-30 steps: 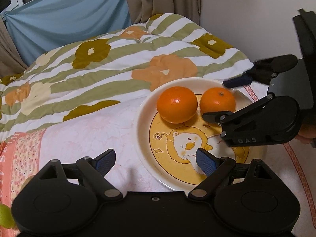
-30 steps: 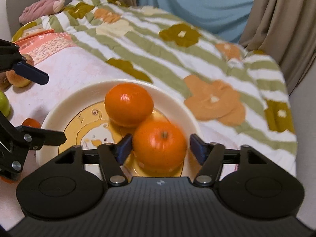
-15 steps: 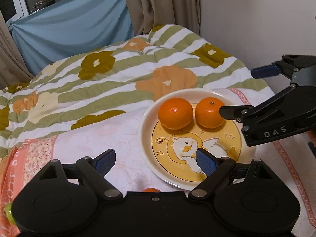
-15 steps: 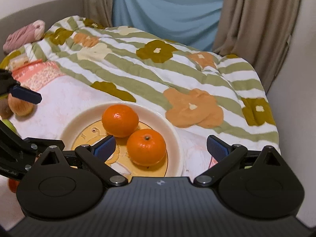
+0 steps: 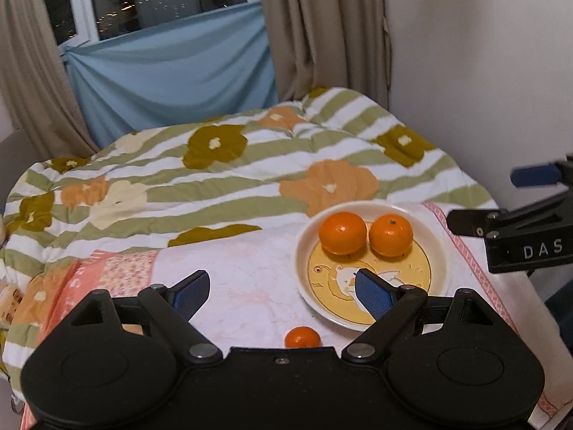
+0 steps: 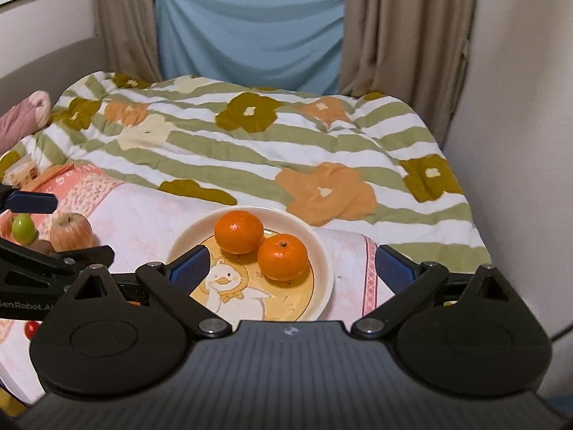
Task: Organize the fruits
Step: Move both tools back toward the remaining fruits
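Fruits: two round orange mandarins [image 6: 238, 231] [image 6: 283, 257] sit touching each other on the cream plate with the yellow duck picture [image 6: 324, 251], centre of the right wrist frame.
Loose fruit: a small orange mandarin [image 5: 302, 337] lies on the pink printed cloth [image 5: 250, 268] just below the plate in the left wrist frame; a reddish apple [image 6: 70, 231] and a green round fruit [image 6: 23, 228] wait at the left edge of the right wrist frame.
Right gripper [image 6: 290, 268]: jaws wide apart, nothing between the pads — we have just let them spread, and the nearer mandarin lies free.
Left gripper [image 5: 277, 292]: jaws apart, empty.
Risk, plate: we judge the soft quilt beneath could let it tip if we press one rim, and both mandarins would roll.
Risk, small mandarin: it sits close under our left gripper's body — half hidden, easy to knock off the cloth.
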